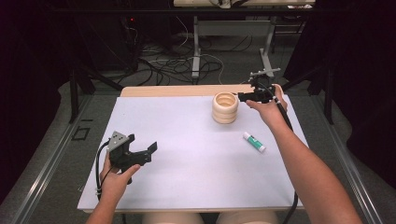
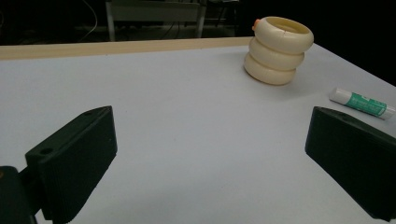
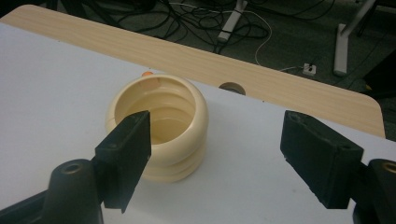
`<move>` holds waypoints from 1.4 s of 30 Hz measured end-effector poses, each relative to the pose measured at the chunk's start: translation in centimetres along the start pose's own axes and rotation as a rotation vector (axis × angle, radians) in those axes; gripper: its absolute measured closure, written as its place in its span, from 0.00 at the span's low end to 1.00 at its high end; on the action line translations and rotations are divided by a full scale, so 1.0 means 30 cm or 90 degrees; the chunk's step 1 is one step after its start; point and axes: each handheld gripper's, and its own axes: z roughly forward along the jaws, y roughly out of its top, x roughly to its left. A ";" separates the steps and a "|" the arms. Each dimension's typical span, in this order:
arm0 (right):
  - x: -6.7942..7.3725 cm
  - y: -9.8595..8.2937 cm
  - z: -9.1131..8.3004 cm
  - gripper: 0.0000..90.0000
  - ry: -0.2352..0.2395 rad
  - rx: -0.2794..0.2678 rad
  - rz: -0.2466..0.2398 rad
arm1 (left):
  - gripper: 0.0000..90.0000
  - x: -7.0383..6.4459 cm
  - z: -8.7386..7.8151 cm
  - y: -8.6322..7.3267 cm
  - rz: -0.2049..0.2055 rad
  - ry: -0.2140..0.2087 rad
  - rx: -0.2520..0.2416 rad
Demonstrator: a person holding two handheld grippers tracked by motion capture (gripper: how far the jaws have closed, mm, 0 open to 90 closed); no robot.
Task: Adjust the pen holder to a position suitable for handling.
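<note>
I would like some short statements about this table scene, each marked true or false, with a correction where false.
1. The cream ridged cup stands upright on the white table. True.
2. The glue stick is inside the cup. False: it lies flat on the table, apart from the cup, on the side nearer the person.
3. The left claw is open and holds nothing. True.
4. The right claw is shut on the cup's rim. False: in the right gripper view its jaws stand wide apart, beside and above the cup, gripping nothing.
5. The cup lies closer to the left claw than to the right claw. False: the right claw is next to it; the left is far across the table.
</note>
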 end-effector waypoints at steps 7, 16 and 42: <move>0.004 0.013 0.041 0.30 -0.001 -0.002 -0.001 | 0.02 0.003 0.000 0.000 -0.002 0.001 -0.003; 0.002 0.016 0.107 0.33 0.000 -0.004 0.003 | 0.02 0.004 -0.002 0.000 -0.003 0.001 -0.003; -0.007 -0.009 0.259 0.50 0.011 0.032 0.049 | 0.02 0.012 0.001 -0.004 -0.010 -0.001 0.001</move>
